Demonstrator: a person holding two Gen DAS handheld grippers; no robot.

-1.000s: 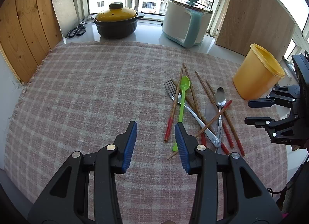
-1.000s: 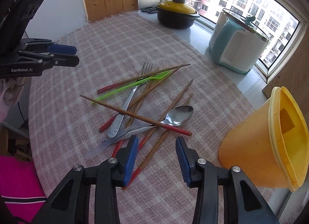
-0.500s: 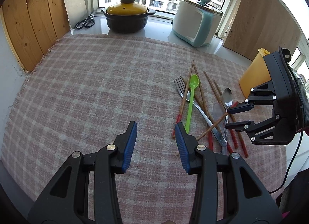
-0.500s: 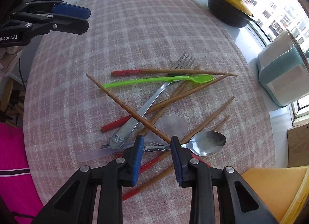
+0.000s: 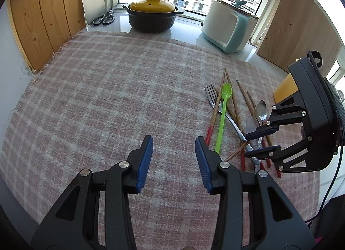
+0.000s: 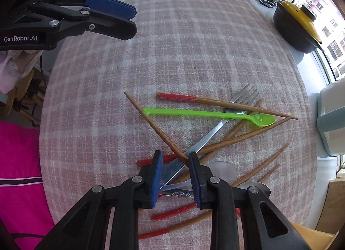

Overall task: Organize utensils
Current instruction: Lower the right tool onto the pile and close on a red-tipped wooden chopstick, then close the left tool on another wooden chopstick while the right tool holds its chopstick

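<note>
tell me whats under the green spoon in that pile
The green spoon lies across the metal fork's neck and over several chopsticks; the plaid tablecloth shows under its handle. Where it covers the crossings, contact cannot be seen.

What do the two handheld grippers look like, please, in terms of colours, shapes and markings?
Both are black plastic. The left gripper has angular fingers with triangular cut-outs, silver rivets and blue pads. The right gripper is built the same way. White "GenRobot.AI" lettering marks the left one, and a black cable hangs beside the right one.

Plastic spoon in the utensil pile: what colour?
Bright lime green, the plastic spoon lies across the chopsticks and fork. The right wrist view shows it best.
</note>
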